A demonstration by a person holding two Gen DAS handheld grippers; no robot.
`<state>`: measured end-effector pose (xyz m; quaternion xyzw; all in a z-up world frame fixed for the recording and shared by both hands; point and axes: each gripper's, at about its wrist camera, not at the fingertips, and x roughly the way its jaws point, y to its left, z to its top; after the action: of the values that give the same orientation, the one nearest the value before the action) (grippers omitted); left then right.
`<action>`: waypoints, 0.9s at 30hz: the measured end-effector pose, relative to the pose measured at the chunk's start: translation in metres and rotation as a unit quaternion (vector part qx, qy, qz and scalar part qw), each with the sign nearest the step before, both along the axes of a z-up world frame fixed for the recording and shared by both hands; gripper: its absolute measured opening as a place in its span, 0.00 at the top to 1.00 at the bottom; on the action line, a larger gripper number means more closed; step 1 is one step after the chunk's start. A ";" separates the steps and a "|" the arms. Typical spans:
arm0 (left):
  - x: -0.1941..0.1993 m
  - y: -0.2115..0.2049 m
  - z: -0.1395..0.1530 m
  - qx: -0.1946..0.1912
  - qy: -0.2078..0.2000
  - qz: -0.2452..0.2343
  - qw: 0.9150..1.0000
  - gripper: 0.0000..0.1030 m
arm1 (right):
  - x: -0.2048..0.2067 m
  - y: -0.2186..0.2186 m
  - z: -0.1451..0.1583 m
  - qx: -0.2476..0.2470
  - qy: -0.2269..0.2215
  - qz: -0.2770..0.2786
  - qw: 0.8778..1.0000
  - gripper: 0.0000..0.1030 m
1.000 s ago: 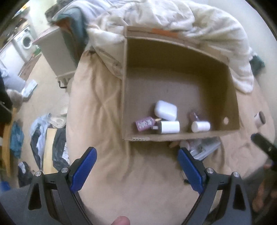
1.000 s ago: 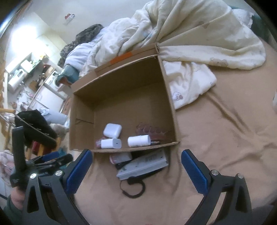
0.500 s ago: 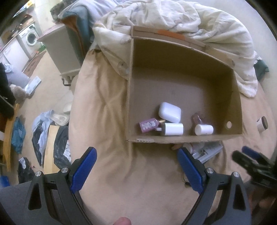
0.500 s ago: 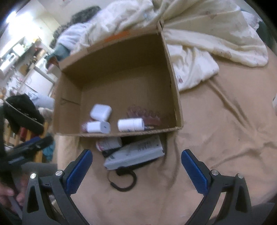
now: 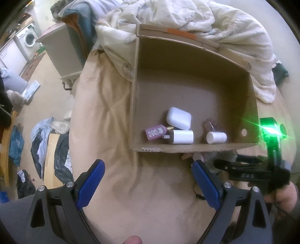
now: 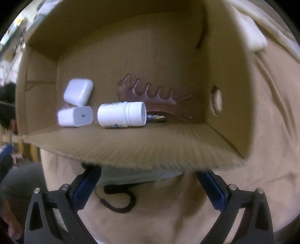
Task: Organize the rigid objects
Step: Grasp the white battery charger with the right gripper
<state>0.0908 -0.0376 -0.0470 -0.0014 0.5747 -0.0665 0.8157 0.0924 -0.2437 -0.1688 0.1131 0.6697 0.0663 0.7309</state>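
Note:
An open cardboard box (image 5: 251, 105) (image 6: 131, 142) lies on the tan bed. Inside it are a white case (image 5: 178, 118) (image 6: 78, 92), a white charger (image 5: 181, 137) (image 6: 76, 116), a white pill bottle (image 5: 216, 137) (image 6: 121, 114), a pink perfume bottle (image 5: 155, 132), a brown hair claw (image 6: 150, 93) and a battery (image 6: 155, 119). My right gripper (image 6: 148, 184) is open, low against the box's near wall, its pads either side of a grey-white device (image 6: 138, 176) with a black cord (image 6: 120, 199). My left gripper (image 5: 148, 180) is open and empty above the sheet, short of the box.
A rumpled white duvet (image 5: 187, 16) lies behind the box. The bed's left edge drops to a cluttered floor with bags (image 5: 46, 146) and a cabinet (image 5: 61, 48). My right gripper's body (image 5: 262, 169) shows at the right in the left wrist view, with a green light.
My right gripper has dropped and moved forward to the box's near wall, over the grey-white device. My left gripper has barely moved. Both stay open.

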 end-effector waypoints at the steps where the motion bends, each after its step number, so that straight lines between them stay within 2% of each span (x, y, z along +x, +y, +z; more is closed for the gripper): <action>1: 0.000 0.000 0.000 -0.001 0.001 -0.001 1.000 0.09 | 0.001 0.003 -0.002 -0.005 0.002 0.010 1.000 0.00; 8: 0.004 -0.007 0.001 -0.005 0.003 -0.009 1.000 0.09 | 0.004 0.022 -0.016 -0.007 0.016 0.072 0.997 0.06; 12: 0.005 -0.008 0.001 -0.007 0.004 -0.009 1.000 0.09 | -0.002 0.024 -0.002 -0.023 -0.008 0.094 0.995 0.30; 13: 0.006 -0.007 0.001 -0.007 0.005 -0.008 1.000 0.09 | -0.005 0.022 0.003 -0.022 -0.011 0.097 0.995 0.32; 17: 0.006 -0.006 0.002 -0.012 0.006 -0.006 1.000 0.09 | -0.025 0.032 0.019 -0.053 -0.025 0.144 0.988 0.33; 20: 0.005 -0.006 0.003 -0.014 0.005 -0.006 1.000 0.09 | -0.044 0.035 0.036 -0.064 -0.048 0.155 0.985 0.35; 24: 0.005 -0.001 0.003 -0.016 0.005 0.000 1.000 0.09 | -0.076 0.040 0.058 -0.058 -0.078 0.159 0.982 0.35; 27: 0.005 0.003 0.002 -0.017 0.008 0.005 1.000 0.09 | -0.087 0.033 0.082 -0.042 -0.121 0.145 0.981 0.35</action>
<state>0.0955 -0.0350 -0.0451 -0.0192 0.5797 -0.0721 0.8114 0.0059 -0.2103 -0.0871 -0.0251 0.5875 0.1568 0.7935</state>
